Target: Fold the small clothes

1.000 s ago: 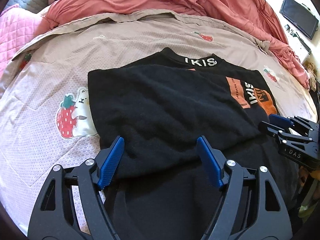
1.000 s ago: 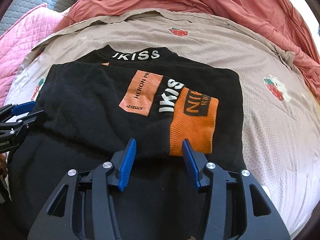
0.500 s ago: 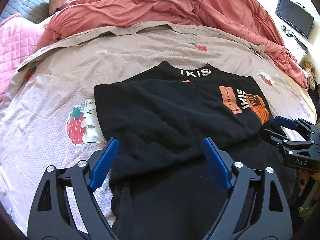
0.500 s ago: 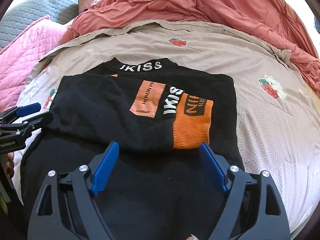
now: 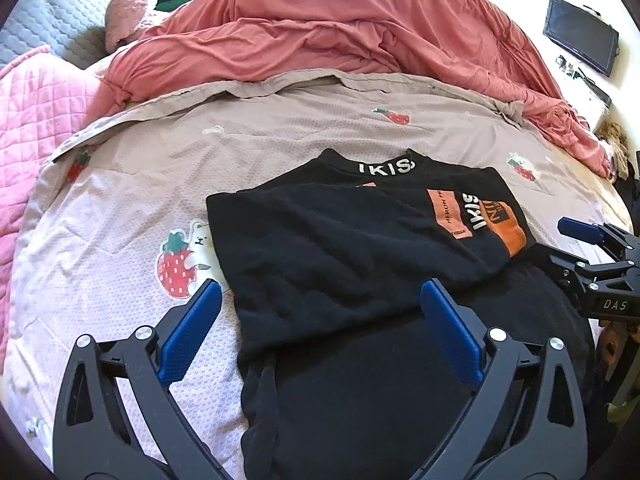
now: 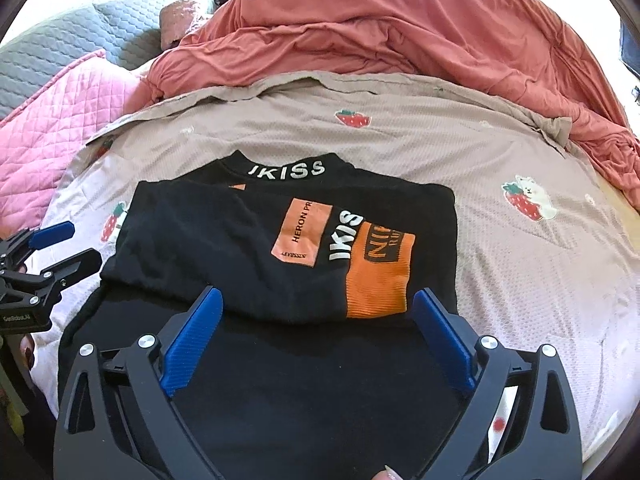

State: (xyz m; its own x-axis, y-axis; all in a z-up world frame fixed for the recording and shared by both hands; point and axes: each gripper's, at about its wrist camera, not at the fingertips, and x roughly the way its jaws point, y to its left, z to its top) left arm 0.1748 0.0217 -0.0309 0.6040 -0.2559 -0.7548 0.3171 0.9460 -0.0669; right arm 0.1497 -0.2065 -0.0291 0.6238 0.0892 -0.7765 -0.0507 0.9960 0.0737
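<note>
A black sweater (image 5: 340,248) with orange patches and "IKISS" lettering lies on the bed, its sleeves folded across the chest; it also shows in the right wrist view (image 6: 280,248). My left gripper (image 5: 320,332) is open and empty above the sweater's lower left part. My right gripper (image 6: 316,336) is open and empty above the sweater's lower part, just below the orange cuff (image 6: 376,284). Each gripper shows at the edge of the other's view: the right one (image 5: 560,240), the left one (image 6: 72,248).
The bed has a beige strawberry-print sheet (image 5: 140,184). A rumpled red duvet (image 5: 340,40) lies at the back, a pink quilted blanket (image 5: 36,108) at the left. A dark monitor (image 5: 580,40) stands at the far right.
Both grippers opened wide and drew back toward the sweater's hem, away from the folded sleeves. The sweater lies still.
</note>
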